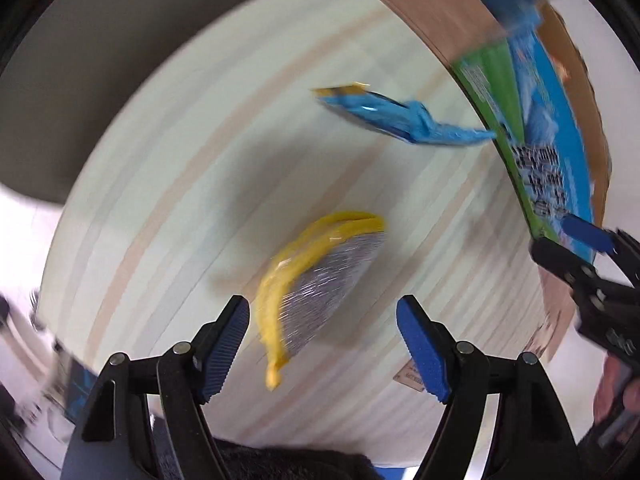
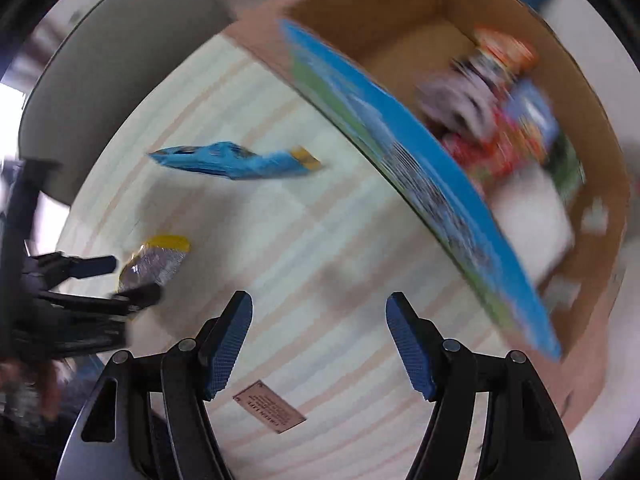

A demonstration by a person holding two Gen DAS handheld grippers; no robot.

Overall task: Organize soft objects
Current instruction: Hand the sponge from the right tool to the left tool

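A yellow and silver snack packet point(image 1: 316, 284) lies on the striped table just ahead of my open, empty left gripper point(image 1: 323, 344); it also shows in the right wrist view point(image 2: 158, 264). A blue packet point(image 1: 396, 116) lies farther off, also visible in the right wrist view point(image 2: 236, 164). A large blue and green bag point(image 2: 420, 184) leans over the near wall of the cardboard box point(image 2: 600, 152), which holds several colourful packets point(image 2: 500, 112). My right gripper point(image 2: 318, 344) is open and empty above the table. Both views are motion-blurred.
The table carries a pale striped cloth point(image 2: 320, 240) with a small brown label point(image 2: 270, 406). A grey chair back point(image 2: 100, 72) stands beyond the table's far edge. The right gripper point(image 1: 592, 256) shows at the left wrist view's right edge by the bag point(image 1: 532, 128).
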